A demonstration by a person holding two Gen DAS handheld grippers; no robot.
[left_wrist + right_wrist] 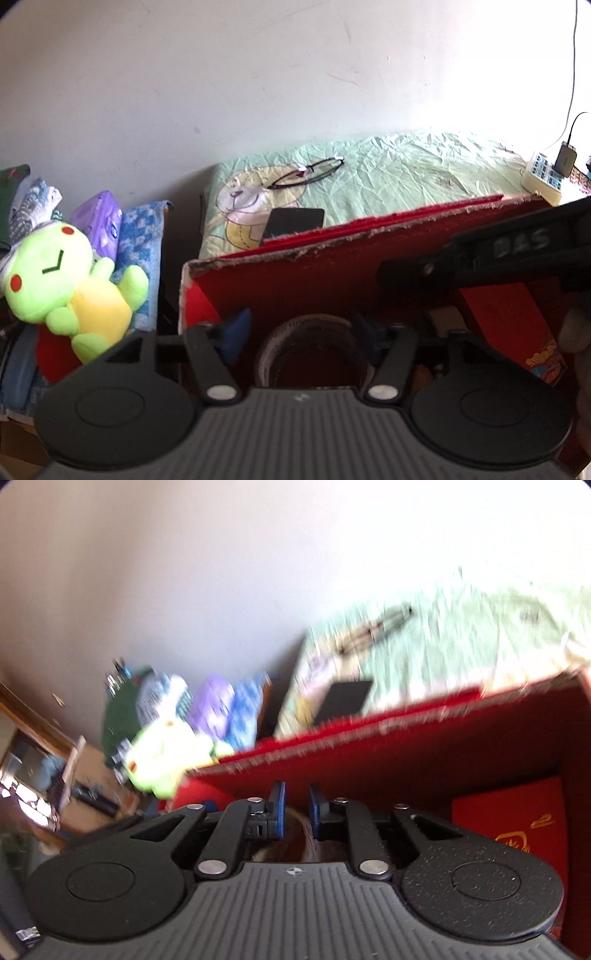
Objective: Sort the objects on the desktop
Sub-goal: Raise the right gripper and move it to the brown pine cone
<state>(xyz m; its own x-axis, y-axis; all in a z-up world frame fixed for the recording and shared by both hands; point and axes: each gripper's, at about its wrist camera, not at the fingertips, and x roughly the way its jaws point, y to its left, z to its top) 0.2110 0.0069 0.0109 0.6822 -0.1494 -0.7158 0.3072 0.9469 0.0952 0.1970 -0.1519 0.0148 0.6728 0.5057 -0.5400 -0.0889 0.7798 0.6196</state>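
Red Box Holds Coiled Item; Both Claws Over It

Red box, open at the top with a frayed cardboard rim, stands on the desk, which is covered by a pale green cloth with a cartoon print. Inside it lies a coiled brown band, belt-like, and to its right a red packet with gold print.

Left claw hangs over the box interior, its blue-padded fingers set wide apart on either side of the coil. No contact with the coil can be confirmed.

Right claw is also above the box, seen from the left wrist as a dark body crossing the box's right part. Its blue pads stand close together with a narrow gap between them, and nothing is seen held there. The right wrist view is motion-blurred, so finer detail is uncertain.

On the cloth beyond the box lie a pair of glasses and a black flat phone-like slab, the slab just behind the box's back wall. A white power strip with a plugged adapter sits at the desk's far right edge.

Left of the desk, a green and yellow plush toy rests on a blue patterned towel, next to a purple pack.
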